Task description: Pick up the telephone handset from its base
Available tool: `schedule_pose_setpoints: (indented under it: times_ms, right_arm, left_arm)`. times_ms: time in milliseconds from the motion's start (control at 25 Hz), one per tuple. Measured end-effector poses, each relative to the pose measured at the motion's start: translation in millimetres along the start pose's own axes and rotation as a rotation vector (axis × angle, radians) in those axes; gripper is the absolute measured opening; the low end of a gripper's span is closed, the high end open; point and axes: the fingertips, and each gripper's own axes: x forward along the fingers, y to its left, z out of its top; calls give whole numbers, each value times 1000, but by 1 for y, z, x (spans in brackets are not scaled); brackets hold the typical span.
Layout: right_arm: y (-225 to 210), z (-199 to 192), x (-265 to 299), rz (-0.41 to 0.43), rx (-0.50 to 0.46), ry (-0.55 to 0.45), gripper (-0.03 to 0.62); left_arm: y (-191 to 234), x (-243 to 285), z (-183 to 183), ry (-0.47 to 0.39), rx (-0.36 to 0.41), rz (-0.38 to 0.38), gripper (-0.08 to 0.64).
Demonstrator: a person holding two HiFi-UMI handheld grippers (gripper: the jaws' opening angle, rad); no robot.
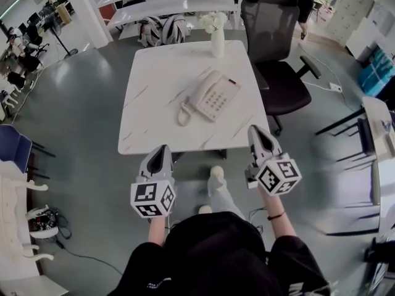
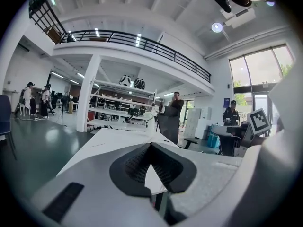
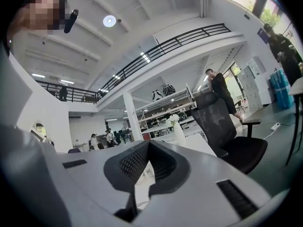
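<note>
A cream telephone (image 1: 213, 97) lies in the middle of the white marble table (image 1: 154, 73). Its handset (image 1: 199, 88) rests on the left side of the base, and the coiled cord (image 1: 183, 113) loops off toward the front. My left gripper (image 1: 162, 151) hovers at the table's front edge, left of the phone, with its jaws shut and nothing in them. Over the front right corner, my right gripper (image 1: 255, 130) is also shut and holds nothing. In the left gripper view the left gripper (image 2: 150, 144) points along the tabletop (image 2: 109, 143). The right gripper (image 3: 148, 142) does the same in its own view.
A white vase with flowers (image 1: 217, 37) stands at the table's far edge. A black office chair (image 1: 278, 60) sits at the right side of the table. More desks and shelves stand behind, and people stand far off in the room.
</note>
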Motion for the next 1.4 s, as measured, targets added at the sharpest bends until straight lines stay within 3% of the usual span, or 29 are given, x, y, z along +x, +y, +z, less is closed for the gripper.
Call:
schedule_pose_setpoints:
  times_ms: [360,760,1160,1400]
  right_arm:
    - [-29,9,87,44,24,11,-9]
    - [-84,8,153,28,82,66,-9]
    - [-132,-8,196,25,83,137,-9]
    - [-150,-9,216,25,81,150,-9]
  left_arm:
    - [28,69,20,-9,6,69,0]
    - [23,160,27,41,8,32,0]
    - [19,241,3,175,7,24,0]
    - [18,272,-12,253,45,-4,2]
